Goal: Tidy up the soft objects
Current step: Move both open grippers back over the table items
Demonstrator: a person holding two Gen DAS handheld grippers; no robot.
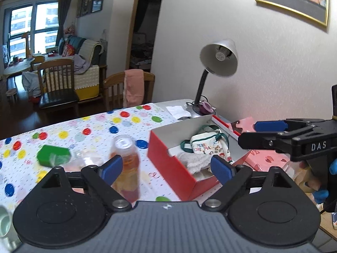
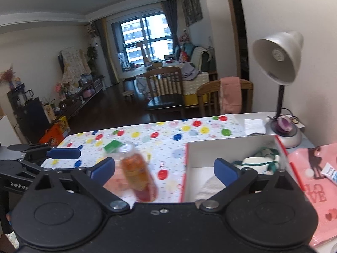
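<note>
Both grippers hang above the desk point(image 2: 240, 113) with nothing in them. The left gripper point(image 1: 166, 166) has its blue-padded fingers point(image 1: 111, 168) spread wide and empty, and the right gripper point(image 2: 164, 168) is likewise spread wide and bare; it also shows side-on at the right edge of the left wrist view, a blue-gloved hand point(image 1: 328, 181) on its handle.

The soft things already sit in the red cardboard box point(image 1: 168, 164), which stands on the spotted tablecloth point(image 1: 88, 130) towards the lamp point(image 1: 219, 59). A small white fabric pouch point(image 1: 208, 145) with printed lettering and green straps lies towards the back of the box, and a white fluffy cloth point(image 1: 195, 162) lies in front of it, nearer the cameras. Both rest inside the box walls, clear of either gripper.

Outside the box remain a clear bottle point(image 1: 126, 164) of orange liquid standing on the tablecloth, a green block point(image 1: 52, 155) beyond it, and what looks like crumpled clear wrap beside that; none of these reads as soft goods. A pink paper bag point(image 2: 311, 177) lies flat on the far side of the box.

Judged from this layout, the sorting appears largely or wholly done: the two soft pieces are boxed, and no other obvious soft item is left on the desk.
</note>
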